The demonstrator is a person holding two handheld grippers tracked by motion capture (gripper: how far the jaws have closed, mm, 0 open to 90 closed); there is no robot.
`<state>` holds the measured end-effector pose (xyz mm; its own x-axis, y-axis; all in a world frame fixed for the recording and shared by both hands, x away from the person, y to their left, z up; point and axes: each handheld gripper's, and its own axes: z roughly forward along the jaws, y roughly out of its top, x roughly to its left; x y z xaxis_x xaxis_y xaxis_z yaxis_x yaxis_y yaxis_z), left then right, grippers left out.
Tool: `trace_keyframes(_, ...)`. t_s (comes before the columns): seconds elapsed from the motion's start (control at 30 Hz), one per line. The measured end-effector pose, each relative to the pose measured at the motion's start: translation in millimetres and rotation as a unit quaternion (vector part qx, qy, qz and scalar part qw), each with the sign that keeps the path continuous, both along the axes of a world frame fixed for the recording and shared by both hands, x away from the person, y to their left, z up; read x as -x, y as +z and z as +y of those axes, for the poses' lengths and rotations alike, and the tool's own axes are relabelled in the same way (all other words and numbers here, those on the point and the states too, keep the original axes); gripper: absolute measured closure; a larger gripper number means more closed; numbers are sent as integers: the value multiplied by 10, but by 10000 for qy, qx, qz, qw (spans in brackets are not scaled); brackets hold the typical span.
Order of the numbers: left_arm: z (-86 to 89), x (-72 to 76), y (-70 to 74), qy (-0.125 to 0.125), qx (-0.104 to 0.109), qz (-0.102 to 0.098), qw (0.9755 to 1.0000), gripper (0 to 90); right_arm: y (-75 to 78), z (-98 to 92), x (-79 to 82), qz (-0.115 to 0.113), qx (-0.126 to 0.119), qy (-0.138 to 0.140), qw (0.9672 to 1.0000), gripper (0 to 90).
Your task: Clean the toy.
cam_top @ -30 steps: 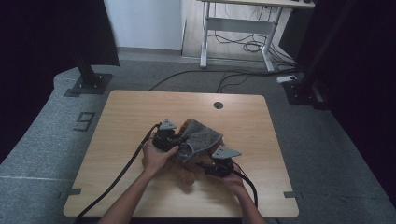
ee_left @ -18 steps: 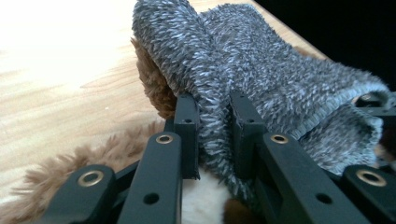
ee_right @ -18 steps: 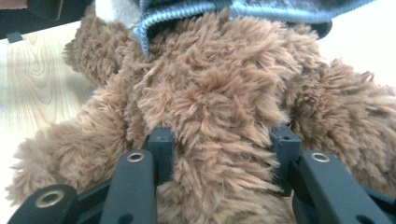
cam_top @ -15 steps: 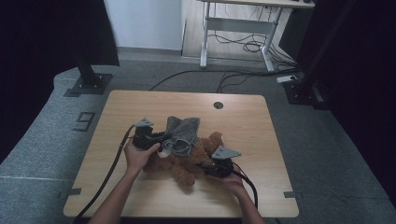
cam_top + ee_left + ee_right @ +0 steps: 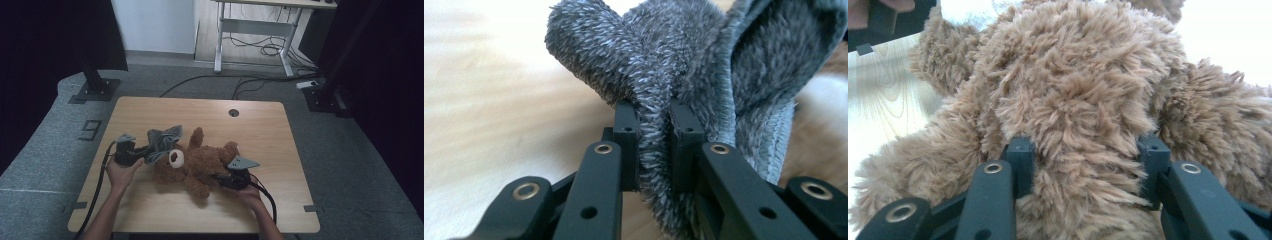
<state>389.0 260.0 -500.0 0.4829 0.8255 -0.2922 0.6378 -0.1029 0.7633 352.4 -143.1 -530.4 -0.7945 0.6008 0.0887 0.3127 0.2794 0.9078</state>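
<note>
Your left hand-held gripper [image 5: 654,145], clenched on the grey cloth [image 5: 162,141], has just dragged it left off the teddy bear [image 5: 197,162], which lies mid-counter [image 5: 260,125] pinned in your right hand-held gripper [image 5: 1087,165], so uncovering looks nearly done.

Black fingers [image 5: 1023,165] clamp, apparently, brown teddy bear [image 5: 1083,100]
</note>
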Motion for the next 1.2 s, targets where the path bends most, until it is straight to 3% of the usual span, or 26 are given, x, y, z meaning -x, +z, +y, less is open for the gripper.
trace_keyframes(0.13,66,45,-146,13,23,130,9999,778,-2,-2,-3,20,-13,-7,10000,560)
trace_keyframes(0.27,94,73,-192,15,42,183,9998,777,-3,-3,-2,18,-12,-15,10000,560)
trace_keyframes(0.33,88,89,-150,20,121,113,9999,777,-5,-2,-6,20,-36,-15,10000,559)
trace_keyframes(0.47,-36,155,99,-157,224,-276,9992,778,-10,-17,-20,63,-87,-22,9999,559)
trace_keyframes(0.6,-324,201,390,-545,330,-684,9956,778,-11,-16,-20,55,-82,-16,10000,560)
trace_keyframes(0.73,-788,221,594,-1098,296,-940,9891,778,-10,-13,-18,48,-73,-18,10000,559)
trace_keyframes(0.93,-1512,191,706,-1768,124,-982,9792,777,-10,-9,-12,39,-61,-25,10000,559)
trace_keyframes(1.07,-1801,84,585,-1866,-107,-744,9795,775,-11,-9,-12,27,-56,-25,10000,557)
trace_keyframes(1.17,-1858,38,421,-1831,-302,-616,9807,771,-9,-10,-7,28,-34,-36,10000,555)
trace_keyframes(1.2,-1842,31,398,-1812,-274,-605,9812,770,-10,-9,-6,22,-22,-33,10000,553)
